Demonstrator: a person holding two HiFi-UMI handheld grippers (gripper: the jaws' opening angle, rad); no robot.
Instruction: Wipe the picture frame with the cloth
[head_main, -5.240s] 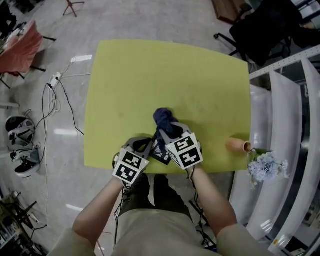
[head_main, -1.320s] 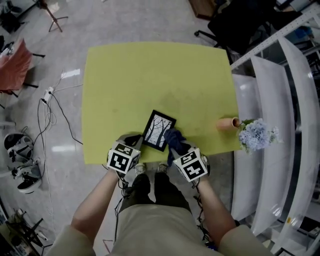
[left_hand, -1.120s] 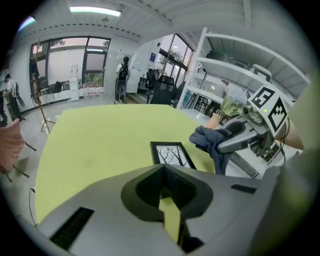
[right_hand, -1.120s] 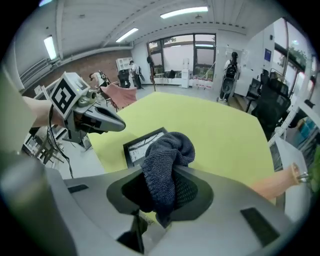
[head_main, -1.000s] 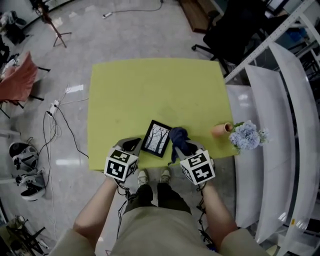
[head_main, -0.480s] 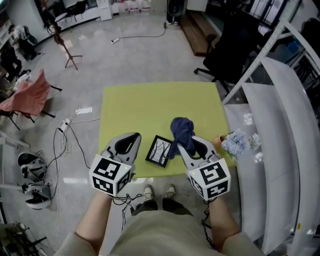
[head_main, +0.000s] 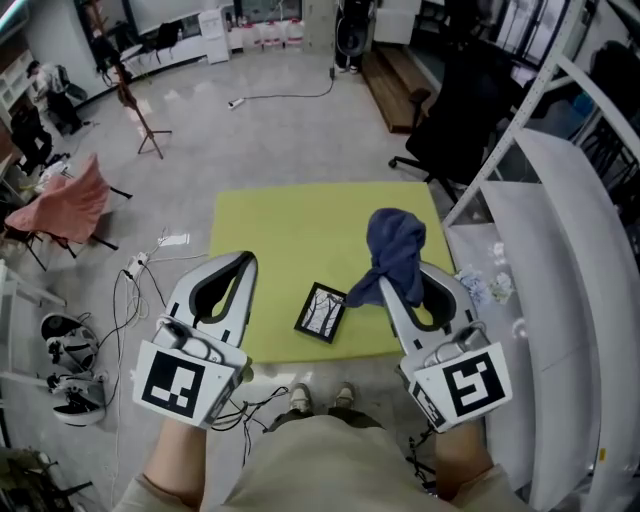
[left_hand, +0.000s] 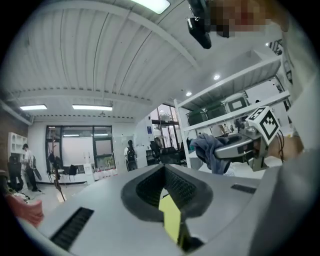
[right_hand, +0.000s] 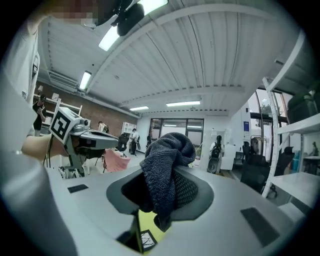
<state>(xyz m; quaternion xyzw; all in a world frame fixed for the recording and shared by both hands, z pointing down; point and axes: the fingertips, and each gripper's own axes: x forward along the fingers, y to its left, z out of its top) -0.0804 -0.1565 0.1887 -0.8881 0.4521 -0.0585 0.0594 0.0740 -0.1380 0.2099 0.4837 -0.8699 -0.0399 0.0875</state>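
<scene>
The black picture frame (head_main: 321, 312) with its tree print lies flat near the front edge of the yellow table (head_main: 300, 230). Both grippers are raised high above the table, close to the head camera. My right gripper (head_main: 408, 280) is shut on the dark blue knitted cloth (head_main: 395, 245), which bunches over its tips. In the right gripper view the cloth (right_hand: 165, 165) fills the jaws and a corner of the frame (right_hand: 145, 240) shows below. My left gripper (head_main: 243, 262) is shut and holds nothing; in the left gripper view its jaws (left_hand: 164, 167) meet over the table.
White curved shelving (head_main: 560, 250) runs along the table's right side, with pale flowers (head_main: 490, 285) at its edge. A black office chair (head_main: 450, 130) stands behind the table. A pink-draped chair (head_main: 65, 205) and floor cables (head_main: 135, 270) lie to the left.
Both grippers have risen from the table towards the camera, the right one carrying the cloth off the frame. The left has left the frame's corner. The frame stays flat on the table.
</scene>
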